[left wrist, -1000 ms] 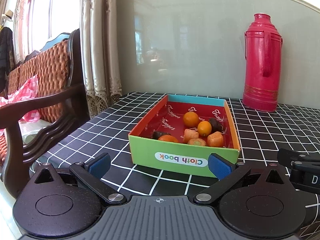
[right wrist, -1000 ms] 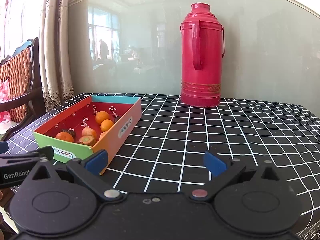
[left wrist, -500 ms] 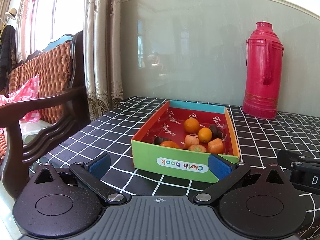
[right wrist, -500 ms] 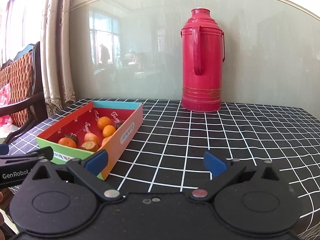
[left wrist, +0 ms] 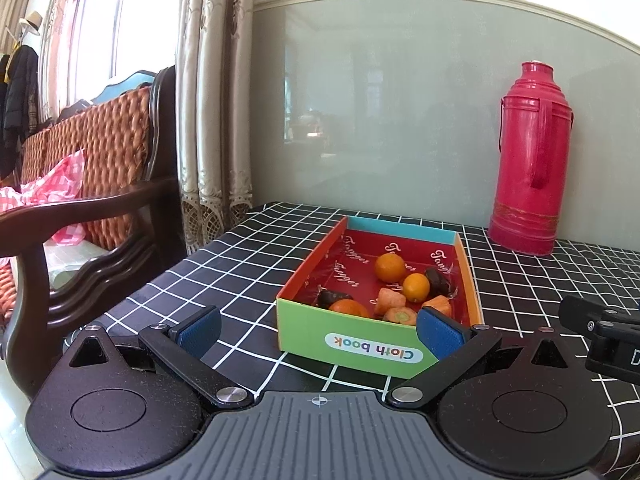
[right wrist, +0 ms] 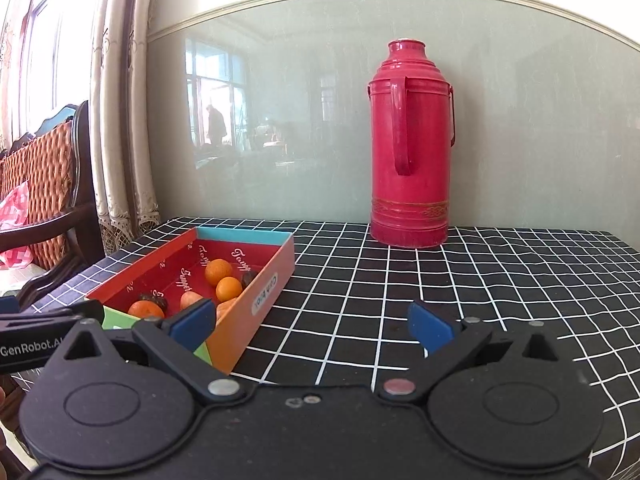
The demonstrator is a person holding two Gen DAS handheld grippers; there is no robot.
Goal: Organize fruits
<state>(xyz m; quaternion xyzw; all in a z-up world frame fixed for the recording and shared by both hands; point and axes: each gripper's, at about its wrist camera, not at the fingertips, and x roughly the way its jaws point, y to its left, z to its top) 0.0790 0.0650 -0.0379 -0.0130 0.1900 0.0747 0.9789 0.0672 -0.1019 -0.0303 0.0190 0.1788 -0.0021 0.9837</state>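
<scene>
A shallow cardboard box (left wrist: 352, 344) with a green front wall, red inside and "Cloth book" label sits on the checked tablecloth. It holds small oranges (left wrist: 390, 268), carrot pieces (left wrist: 390, 300) and dark fruits (left wrist: 438, 280). The box also shows in the right wrist view (right wrist: 256, 300), at left. My left gripper (left wrist: 318, 330) is open and empty, just in front of the box's near wall. My right gripper (right wrist: 310, 320) is open and empty, to the right of the box, over the cloth.
A tall red thermos (right wrist: 410, 148) stands at the back of the table against the glossy wall. A wooden sofa (left wrist: 80, 200) with woven back stands left of the table, curtains (left wrist: 212, 100) behind it. The black-and-white tablecloth (right wrist: 440, 280) stretches to the right.
Both grippers have pulled back and tilted up slightly; the box and thermos sit lower and a little farther in both views. The jaws stay open.
</scene>
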